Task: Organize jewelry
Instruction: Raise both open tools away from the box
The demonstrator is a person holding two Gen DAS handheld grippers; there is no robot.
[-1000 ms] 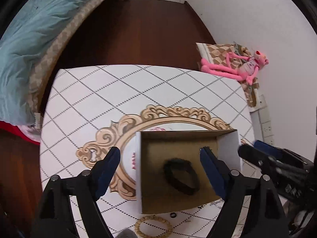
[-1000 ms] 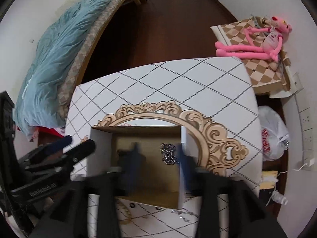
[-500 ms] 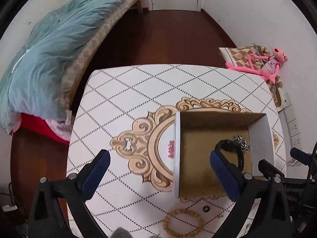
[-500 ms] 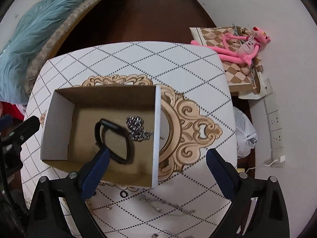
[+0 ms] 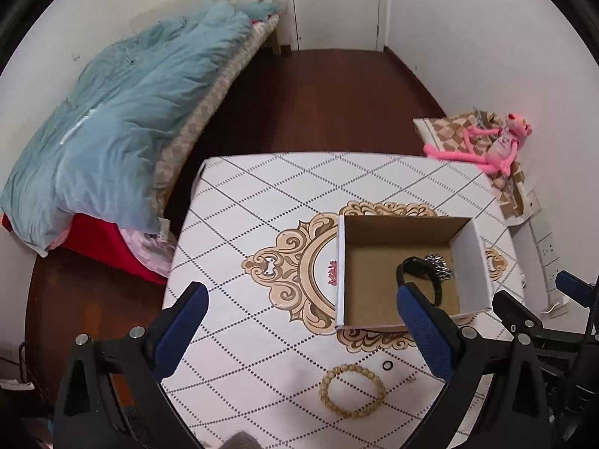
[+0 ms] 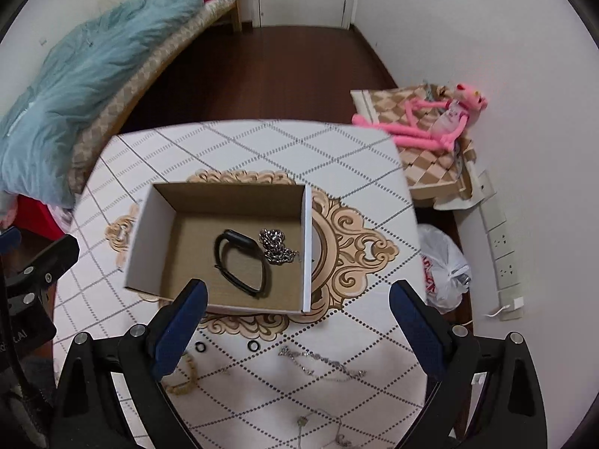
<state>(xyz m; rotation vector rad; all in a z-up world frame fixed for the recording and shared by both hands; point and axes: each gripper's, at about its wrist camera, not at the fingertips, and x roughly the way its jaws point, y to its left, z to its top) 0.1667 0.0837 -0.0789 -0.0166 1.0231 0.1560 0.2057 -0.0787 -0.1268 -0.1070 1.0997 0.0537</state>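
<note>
Landmark: open brown cardboard box with white outer walls (image 6: 228,202), sitting on the white diamond-pattern table with gold ornate medallion (image 6: 262,142).

Far left of the box, off the table: bed with rumpled light-blue quilt (image 5: 123,112).

Left gripper (image 5: 299,333) hangs over the table left of and nearer than the box; blue-padded fingers (image 5: 179,321) spread wide, nothing between them, holding nothing. Its right finger overlaps the box's near edge in the left wrist view.

Near side of the box, on the table: tan wooden bead bracelet (image 5: 352,391), two small black rings (image 6: 253,345), thin silver chain with stones (image 6: 318,363), another small chain piece at the table's near edge (image 6: 322,430), details too small to tell.

Inside the box, on its floor: black band bracelet (image 6: 241,262) at centre, silver chunky chain (image 6: 277,247) touching its right side.

Right gripper (image 6: 297,329) is above the box's near right corner and the rings; jaws wide apart, empty.

Right of the box, off the table: white plastic bag (image 6: 445,265) on the floor, pink plush toy (image 6: 438,119) on a brown checked cushion (image 6: 408,146) by the wall.
</note>
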